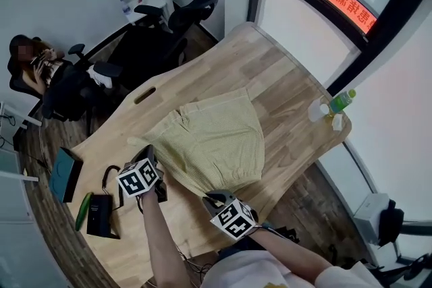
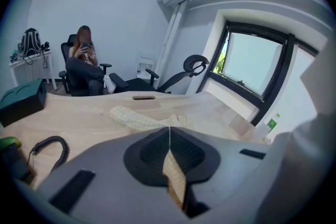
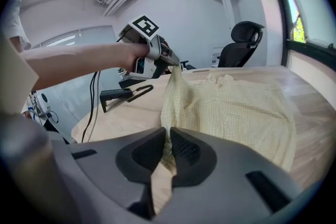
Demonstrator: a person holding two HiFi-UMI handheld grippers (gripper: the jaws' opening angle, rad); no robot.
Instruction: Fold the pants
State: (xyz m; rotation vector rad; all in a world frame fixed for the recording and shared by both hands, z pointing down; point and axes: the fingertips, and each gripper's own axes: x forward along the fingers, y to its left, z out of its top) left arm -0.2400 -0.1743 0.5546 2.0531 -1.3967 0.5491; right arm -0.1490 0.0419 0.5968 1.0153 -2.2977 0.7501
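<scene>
Both my grippers pinch the near edge of the pale yellow checked fabric pants on the light wooden table.

In the head view the pants lie spread across the middle of the frame, with their near edge drawn toward the lower centre. My left gripper, at lower left, has its jaws closed tight on a thin strip of the cloth, which shows between them in the left gripper view. My right gripper, at bottom centre, is clamped on a bunched fold. In the right gripper view the fabric slopes up from the tabletop to the left gripper at upper left. A green plastic bottle stands at the table's right edge.
</scene>
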